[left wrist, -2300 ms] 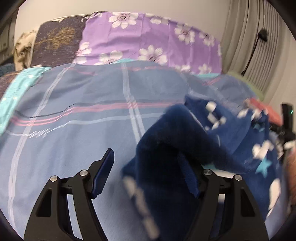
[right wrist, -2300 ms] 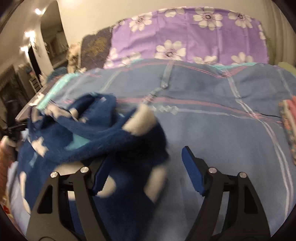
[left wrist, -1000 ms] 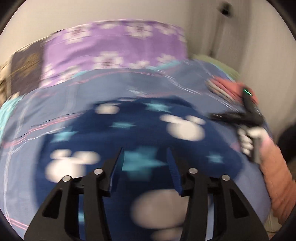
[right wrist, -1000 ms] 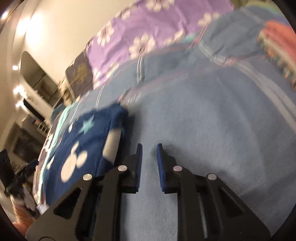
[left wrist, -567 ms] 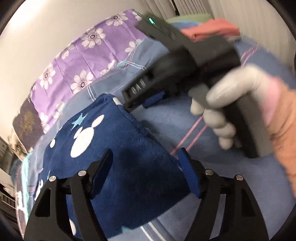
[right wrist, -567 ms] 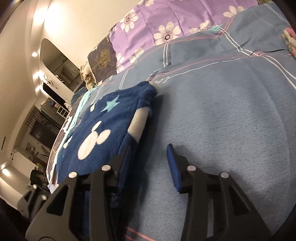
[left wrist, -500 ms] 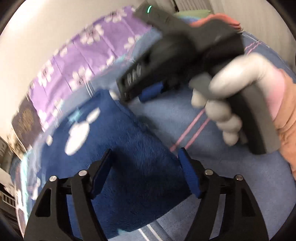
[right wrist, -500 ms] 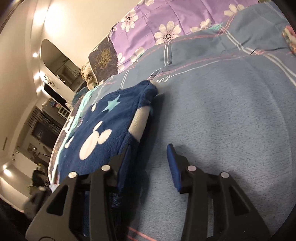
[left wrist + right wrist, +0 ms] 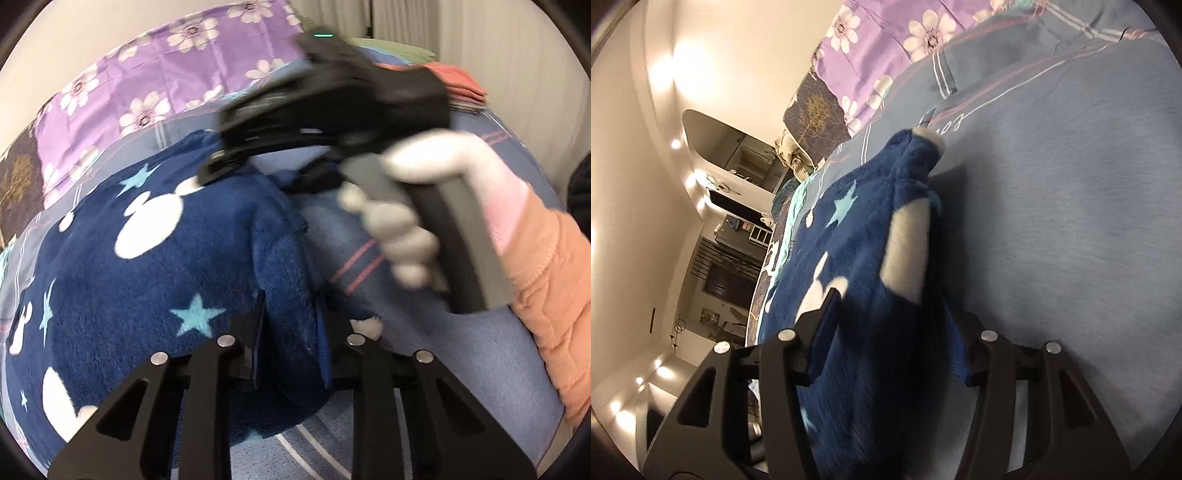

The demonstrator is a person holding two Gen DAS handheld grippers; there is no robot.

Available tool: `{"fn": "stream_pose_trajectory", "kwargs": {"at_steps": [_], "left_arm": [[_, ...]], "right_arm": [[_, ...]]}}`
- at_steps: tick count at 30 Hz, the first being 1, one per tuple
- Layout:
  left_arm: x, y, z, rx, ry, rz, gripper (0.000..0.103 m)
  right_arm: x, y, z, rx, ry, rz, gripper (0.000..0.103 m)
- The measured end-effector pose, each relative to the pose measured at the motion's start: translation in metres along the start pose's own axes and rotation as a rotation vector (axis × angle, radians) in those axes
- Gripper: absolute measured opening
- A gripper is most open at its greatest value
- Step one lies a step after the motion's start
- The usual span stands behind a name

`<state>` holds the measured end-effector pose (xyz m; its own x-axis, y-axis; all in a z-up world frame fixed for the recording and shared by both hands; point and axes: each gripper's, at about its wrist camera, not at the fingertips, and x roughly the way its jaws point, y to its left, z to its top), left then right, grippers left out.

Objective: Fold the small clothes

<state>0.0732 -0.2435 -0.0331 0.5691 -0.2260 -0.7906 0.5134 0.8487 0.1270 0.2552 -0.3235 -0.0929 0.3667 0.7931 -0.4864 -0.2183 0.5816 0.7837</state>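
Observation:
A navy fleece garment (image 9: pixel 155 266) with white mouse heads and pale blue stars lies on a blue plaid bed sheet (image 9: pixel 461 350). My left gripper (image 9: pixel 290 332) is shut on the garment's near right edge, the fabric bunched between its blue pads. The right gripper (image 9: pixel 236 162) shows in the left wrist view, held by a gloved hand (image 9: pixel 402 221), at the garment's far right edge. In the right wrist view the right gripper (image 9: pixel 890 332) has the garment's (image 9: pixel 857 236) thick edge between its fingers, jaws still fairly wide.
Purple flowered pillows (image 9: pixel 166 74) lie at the head of the bed. Folded pink and orange clothes (image 9: pixel 458 88) are stacked at the far right. The blue sheet (image 9: pixel 1071 221) stretches right of the garment. A lit room with shelves (image 9: pixel 731 236) lies left.
My left gripper has closed from wide open onto the garment's edge. The right gripper has moved onto the far edge, with fabric now between its fingers.

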Motion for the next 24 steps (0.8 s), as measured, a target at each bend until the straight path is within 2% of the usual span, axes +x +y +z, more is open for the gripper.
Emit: {"fn": "stream_pose_trajectory", "kwargs": {"at_steps": [2, 4, 7, 9, 11, 12, 16, 22, 24], "left_arm": [[-0.003, -0.007, -0.003, 0.062, -0.008, -0.009, 0.023], [-0.002, -0.018, -0.004, 0.133, -0.018, 0.008, 0.021], [0.007, -0.027, -0.006, 0.174, -0.012, 0.018, 0.022], [0.012, -0.025, -0.004, 0.170, -0.010, 0.003, 0.023], [0.015, -0.024, -0.004, 0.175, -0.002, -0.018, 0.024], [0.015, -0.022, -0.004, 0.168, 0.001, -0.030, 0.024], [0.015, -0.013, -0.004, 0.121, 0.007, -0.065, 0.024], [0.010, -0.027, -0.016, 0.134, -0.041, -0.009, 0.027], [0.008, -0.025, -0.016, 0.121, -0.056, -0.009, 0.029]], "right_arm": [[0.001, 0.005, 0.007, 0.038, -0.014, -0.016, 0.018], [-0.013, 0.023, 0.012, -0.009, -0.094, -0.008, 0.016], [-0.015, 0.040, 0.013, -0.194, -0.180, -0.176, 0.013], [0.003, 0.017, 0.012, -0.199, -0.163, -0.250, 0.016], [0.012, -0.006, 0.015, -0.109, -0.129, -0.200, 0.014], [0.005, -0.004, 0.017, -0.106, -0.153, -0.187, 0.016], [0.010, 0.005, 0.012, -0.173, -0.163, -0.266, 0.018], [0.006, 0.001, 0.011, -0.155, -0.173, -0.240, 0.025], [0.003, 0.002, 0.007, -0.155, -0.192, -0.249, 0.032]]}}
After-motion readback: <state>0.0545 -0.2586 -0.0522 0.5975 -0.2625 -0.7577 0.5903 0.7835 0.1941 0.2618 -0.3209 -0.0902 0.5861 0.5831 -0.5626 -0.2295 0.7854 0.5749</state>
